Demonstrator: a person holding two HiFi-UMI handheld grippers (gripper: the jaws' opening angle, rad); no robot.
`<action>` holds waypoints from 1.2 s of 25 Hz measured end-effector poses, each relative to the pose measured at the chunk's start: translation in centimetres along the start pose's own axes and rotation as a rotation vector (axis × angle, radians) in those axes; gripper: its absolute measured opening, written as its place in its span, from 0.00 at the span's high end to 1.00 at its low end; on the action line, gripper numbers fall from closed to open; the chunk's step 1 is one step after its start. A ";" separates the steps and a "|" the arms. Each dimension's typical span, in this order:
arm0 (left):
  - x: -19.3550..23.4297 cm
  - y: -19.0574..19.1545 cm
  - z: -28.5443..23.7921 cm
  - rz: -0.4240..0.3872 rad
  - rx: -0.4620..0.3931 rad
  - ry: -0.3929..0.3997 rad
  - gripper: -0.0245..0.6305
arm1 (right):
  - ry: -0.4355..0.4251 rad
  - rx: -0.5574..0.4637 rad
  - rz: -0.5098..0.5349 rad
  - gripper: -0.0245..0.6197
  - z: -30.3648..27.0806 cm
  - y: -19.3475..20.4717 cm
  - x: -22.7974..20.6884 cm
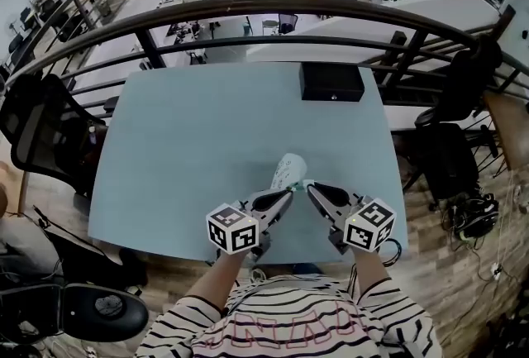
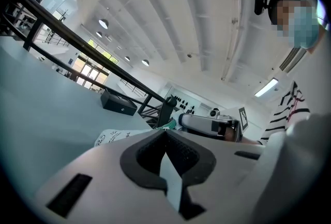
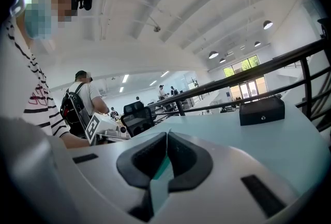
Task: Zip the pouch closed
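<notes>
Pinching near end of pouch (image 1: 288, 171) w/ both grippers; zip judged not yet run.
Pouch: white, printed, lying on table (image 1: 182, 150) nr front edge, far end aimed toward black box (image 1: 331, 82); left gripper (image 2: 165, 134): jaws pressed together at pouch's near end, whether cloth is nipped cannot tell; right gripper (image 3: 166, 137): jaws closed on thin teal tab (image 3: 162, 167), prob. the zip pull; tips of the two almost touching. Risks: tab is thin, so a sideways tug could slip it out of the pads; if left gripper has no real hold, pouch will drag along w/ the pull instead of zipping; pull off-line from the teeth could jam slider or bunch cloth; grippers this close leave little cloth taut between them.
</notes>
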State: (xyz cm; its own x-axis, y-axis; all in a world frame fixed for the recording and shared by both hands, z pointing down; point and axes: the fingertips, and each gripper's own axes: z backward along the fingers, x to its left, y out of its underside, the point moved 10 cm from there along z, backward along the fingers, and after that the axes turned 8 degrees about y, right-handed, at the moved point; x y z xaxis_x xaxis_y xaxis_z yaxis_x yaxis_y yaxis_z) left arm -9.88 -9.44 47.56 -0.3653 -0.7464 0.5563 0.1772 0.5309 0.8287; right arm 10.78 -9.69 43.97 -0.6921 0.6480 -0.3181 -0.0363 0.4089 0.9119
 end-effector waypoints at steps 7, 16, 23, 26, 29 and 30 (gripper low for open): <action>-0.5 -1.5 -0.5 -0.028 0.054 -0.012 0.93 | 0.002 -0.019 -0.007 0.91 0.6 -0.6 -0.2; -0.8 -2.7 -1.1 0.007 0.087 0.050 0.93 | -0.017 -0.045 -0.076 0.91 1.5 -1.2 -0.7; 1.3 -4.0 1.6 0.020 0.185 -0.031 0.93 | 0.067 -0.108 -0.113 0.91 4.8 -2.2 -2.8; 1.8 -4.7 2.2 0.007 0.181 -0.054 0.93 | 0.092 -0.109 -0.103 0.91 5.6 -2.5 -3.4; 2.4 -4.7 2.8 -0.001 0.196 -0.074 0.93 | 0.123 -0.122 -0.137 0.91 6.0 -2.0 -3.9; 2.5 -4.7 2.9 -0.006 0.200 -0.074 0.93 | 0.127 -0.122 -0.143 0.91 6.0 -1.8 -4.1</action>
State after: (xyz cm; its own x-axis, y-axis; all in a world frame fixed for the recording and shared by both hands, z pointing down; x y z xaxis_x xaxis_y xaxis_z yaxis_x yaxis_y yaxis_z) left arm -14.32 -12.64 44.83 -0.4331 -0.7222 0.5393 -0.0074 0.6012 0.7991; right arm 18.00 -9.24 42.08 -0.7588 0.4994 -0.4182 -0.2219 0.4054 0.8868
